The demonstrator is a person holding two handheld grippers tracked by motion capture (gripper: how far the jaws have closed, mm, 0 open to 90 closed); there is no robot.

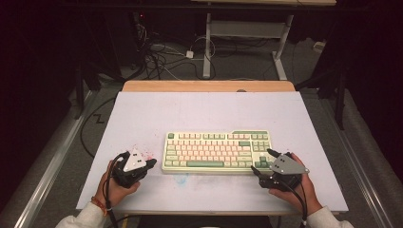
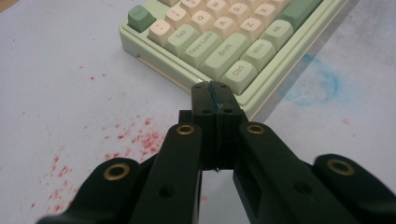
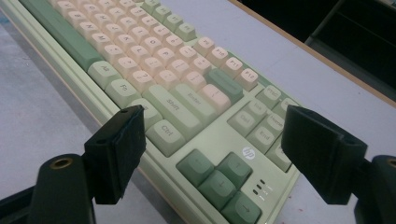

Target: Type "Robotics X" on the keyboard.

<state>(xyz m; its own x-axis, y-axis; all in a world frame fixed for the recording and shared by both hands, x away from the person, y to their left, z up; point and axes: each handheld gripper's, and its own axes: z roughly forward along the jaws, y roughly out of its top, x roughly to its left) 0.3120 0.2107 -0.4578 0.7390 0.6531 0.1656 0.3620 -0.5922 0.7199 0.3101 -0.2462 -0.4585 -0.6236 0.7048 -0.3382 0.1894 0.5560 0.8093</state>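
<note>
The left gripper (image 2: pixel 215 100) is clenched empty at the keyboard (image 1: pixel 217 151)'s near-left corner on the table (image 1: pixel 142 118); the right gripper (image 3: pixel 215 154) is spread over its arrow keys. Key pressing is judged next, needing careful aim.

I see two black grippers of hard plastic. The left gripper (image 1: pixel 134 167) and the right gripper (image 1: pixel 278 170) each carry a grey three-cornered plate on top, with small dark screws. A black cable trails from each one. Brass-coloured rings sit in the jaw arms, and the jaws end in flat, blocky black pads. The person wears white sleeves, and an orange band is on the left wrist.
</note>
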